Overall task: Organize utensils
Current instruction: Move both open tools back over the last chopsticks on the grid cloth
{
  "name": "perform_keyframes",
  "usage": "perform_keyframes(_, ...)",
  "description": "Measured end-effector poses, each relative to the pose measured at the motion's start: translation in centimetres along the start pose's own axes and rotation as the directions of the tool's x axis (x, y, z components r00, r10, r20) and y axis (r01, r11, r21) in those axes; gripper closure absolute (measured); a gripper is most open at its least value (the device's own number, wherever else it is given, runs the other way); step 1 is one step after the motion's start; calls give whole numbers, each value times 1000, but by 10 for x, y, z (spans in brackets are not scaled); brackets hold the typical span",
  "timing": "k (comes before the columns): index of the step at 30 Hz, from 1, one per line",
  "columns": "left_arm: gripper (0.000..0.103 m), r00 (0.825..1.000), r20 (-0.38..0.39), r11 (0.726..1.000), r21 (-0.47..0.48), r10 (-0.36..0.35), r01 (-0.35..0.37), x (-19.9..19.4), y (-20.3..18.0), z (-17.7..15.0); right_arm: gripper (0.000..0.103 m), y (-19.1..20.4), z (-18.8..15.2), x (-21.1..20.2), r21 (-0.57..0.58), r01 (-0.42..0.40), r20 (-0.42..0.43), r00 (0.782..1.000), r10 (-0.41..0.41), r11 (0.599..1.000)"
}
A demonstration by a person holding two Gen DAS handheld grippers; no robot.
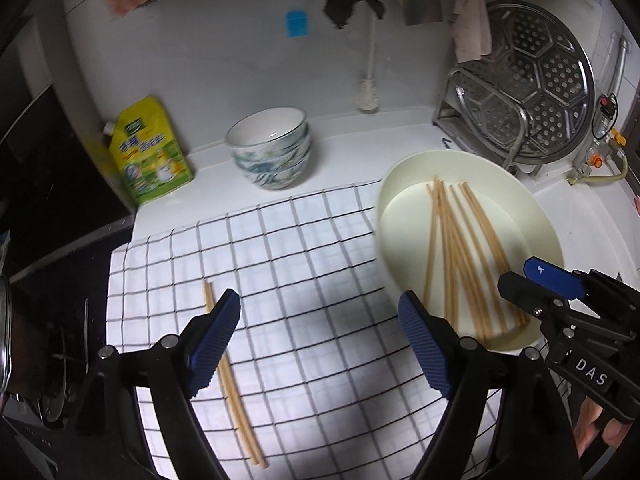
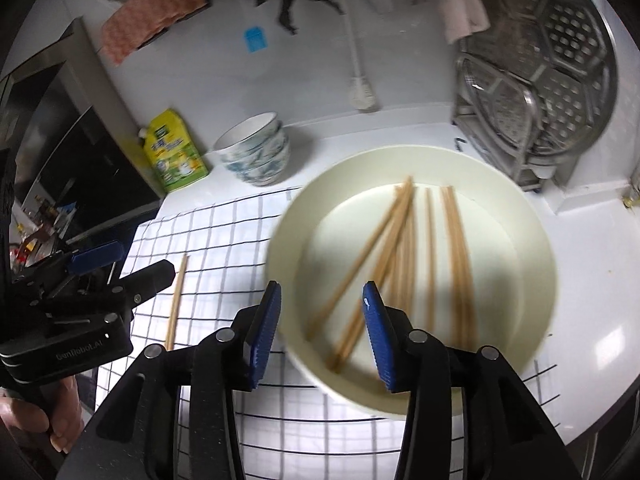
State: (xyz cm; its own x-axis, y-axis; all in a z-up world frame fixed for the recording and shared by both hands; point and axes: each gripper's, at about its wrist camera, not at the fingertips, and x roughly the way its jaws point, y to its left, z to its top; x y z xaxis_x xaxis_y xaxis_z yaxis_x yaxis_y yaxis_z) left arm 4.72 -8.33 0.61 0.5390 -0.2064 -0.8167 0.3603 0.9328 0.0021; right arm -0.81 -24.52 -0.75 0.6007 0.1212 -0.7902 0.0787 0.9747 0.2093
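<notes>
bamboo-coloured chopsticks (image 2: 404,256) lie loose, crossed, in cream bowl (image 2: 536,248); one pair (image 1: 230,380) already lined up on checked cloth (image 1: 320,248). left gripper (image 1: 320,344) wide apart over cloth, nothing between pads. right gripper (image 2: 322,332) partly spread above bowl's near rim, holding nothing. sticks likely light, stiff, slick, prone to roll; best pinched mid-length, across shaft, one pair at once.

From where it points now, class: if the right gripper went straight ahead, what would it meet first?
Probably the cream basin, at its near rim or the chopsticks lying inside. The right gripper is open and empty; depth is uncertain.
</notes>
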Motion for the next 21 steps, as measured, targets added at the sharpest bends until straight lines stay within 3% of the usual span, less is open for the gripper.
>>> perform_keyframes(11,22,1000,1,997,-81,-6,6,-9,66,-25,56,59,-3,25,-52,-7,-61,998,4,999)
perform_keyframes(15,20,1000,15,994,-106,3,-1,-14,93,-38,55,81,-8,27,-53,-14,-47,999,12,999)
perform_keyframes(21,20,999,-28,988,-155,21,-25,-1,134,-60,54,110,-21,38,-72,-23,-61,998,19,997)
